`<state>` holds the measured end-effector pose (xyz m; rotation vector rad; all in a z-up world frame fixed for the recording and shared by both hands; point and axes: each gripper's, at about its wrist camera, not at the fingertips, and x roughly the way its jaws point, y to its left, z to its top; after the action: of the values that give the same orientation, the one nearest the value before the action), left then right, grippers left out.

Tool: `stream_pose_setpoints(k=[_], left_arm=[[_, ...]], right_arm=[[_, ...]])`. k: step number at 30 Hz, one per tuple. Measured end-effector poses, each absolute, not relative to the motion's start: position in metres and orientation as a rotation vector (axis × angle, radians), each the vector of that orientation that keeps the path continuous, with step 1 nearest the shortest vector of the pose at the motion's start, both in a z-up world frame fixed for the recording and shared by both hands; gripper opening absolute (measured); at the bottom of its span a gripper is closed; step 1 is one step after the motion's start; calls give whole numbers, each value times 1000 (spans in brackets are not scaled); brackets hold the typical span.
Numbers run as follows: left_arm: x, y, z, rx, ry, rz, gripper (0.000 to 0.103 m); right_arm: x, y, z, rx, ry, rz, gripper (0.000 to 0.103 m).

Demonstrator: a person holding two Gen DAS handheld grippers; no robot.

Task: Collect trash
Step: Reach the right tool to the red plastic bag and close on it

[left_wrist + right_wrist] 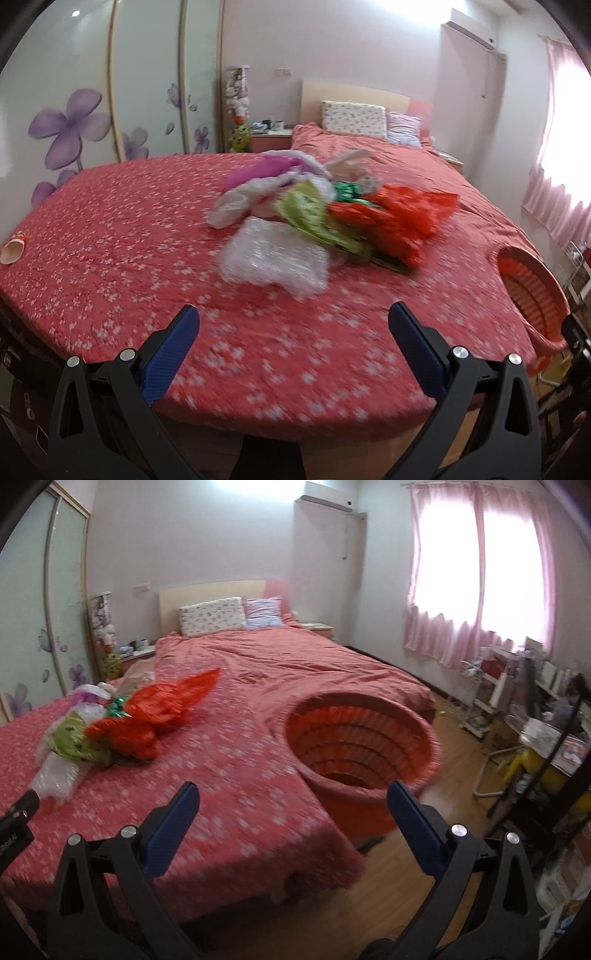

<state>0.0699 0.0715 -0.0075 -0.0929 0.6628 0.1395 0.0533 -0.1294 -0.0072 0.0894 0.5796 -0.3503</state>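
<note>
A heap of trash lies on the red flowered bed [110, 240]: clear bubble wrap [275, 264] nearest, a green wrapper [314, 218], a red plastic bag [402, 218], a white bag [236, 201] and a purple one [258, 170]. My left gripper [293, 321] is open and empty, just short of the bubble wrap. An orange ribbed basket [364, 738] stands at the bed's right corner; it also shows in the left wrist view [532, 291]. My right gripper [293, 801] is open and empty, near the basket's front rim. The heap shows in the right wrist view with the red bag [155, 712] uppermost.
Pillows [354, 118] and a headboard are at the bed's far end. A small cup [13, 251] lies at the bed's left edge. A wardrobe [74, 110] stands left. Wooden floor [454, 794], a cluttered desk [535, 716] and curtains [480, 572] are right.
</note>
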Motion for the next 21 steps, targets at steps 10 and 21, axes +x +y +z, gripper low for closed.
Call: stream_pose_setpoints(k=[10, 21], left_arm=[[118, 137, -5, -122, 670, 204, 101], [186, 192, -11, -108, 650, 224, 101]], right_arm=[[155, -97, 2, 112, 579, -201, 99], [269, -72, -27, 178, 694, -90, 81]])
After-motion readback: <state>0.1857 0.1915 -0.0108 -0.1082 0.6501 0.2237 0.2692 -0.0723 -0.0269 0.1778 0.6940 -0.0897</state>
